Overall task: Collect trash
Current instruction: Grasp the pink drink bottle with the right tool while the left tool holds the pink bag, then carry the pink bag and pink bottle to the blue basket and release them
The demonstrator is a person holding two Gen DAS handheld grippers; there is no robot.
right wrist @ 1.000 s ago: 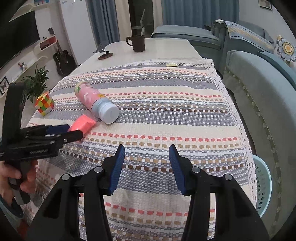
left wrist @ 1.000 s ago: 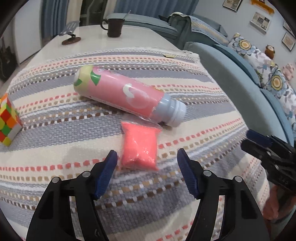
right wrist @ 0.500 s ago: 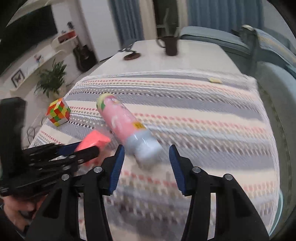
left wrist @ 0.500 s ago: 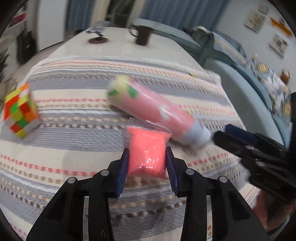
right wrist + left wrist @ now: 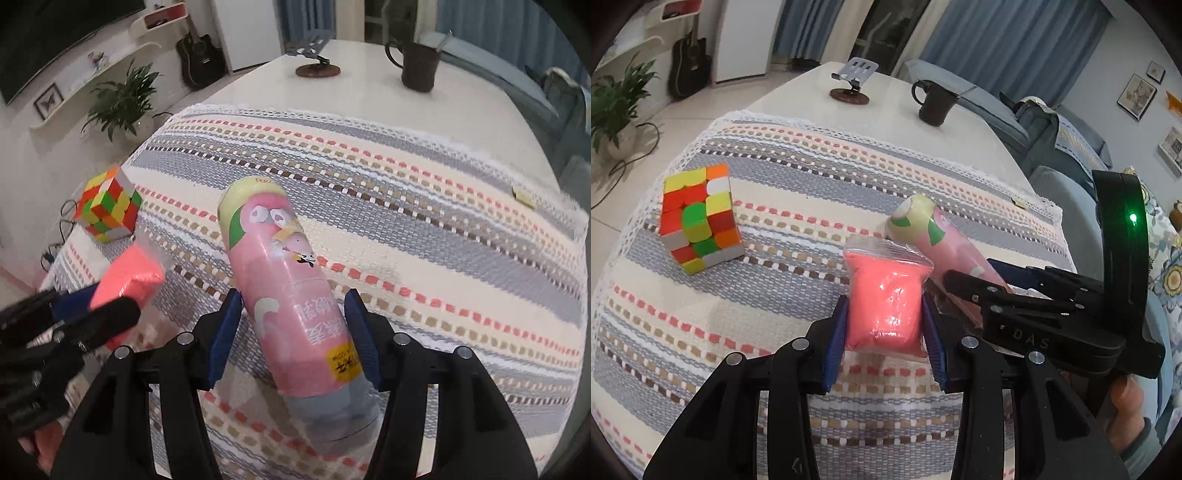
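My left gripper point(image 5: 884, 339) is shut on a small clear bag of pink stuff point(image 5: 884, 299) and holds it just above the striped tablecloth point(image 5: 775, 206); the bag also shows in the right wrist view point(image 5: 127, 277). A pink bottle point(image 5: 291, 295) with a grey cap lies on the cloth. My right gripper point(image 5: 293, 332) is open with one finger on each side of the bottle. The bottle point(image 5: 934, 236) lies partly hidden behind the right gripper point(image 5: 1008, 288) in the left wrist view.
A colourful puzzle cube point(image 5: 698, 218) sits on the cloth at the left. A dark mug point(image 5: 934, 105) and a phone stand point(image 5: 853, 79) stand on the bare far end of the table. A blue sofa point(image 5: 1056, 147) runs along the right.
My left gripper closed on the pink bag and lifted it. My right gripper moved left to the pink bottle and now straddles it.
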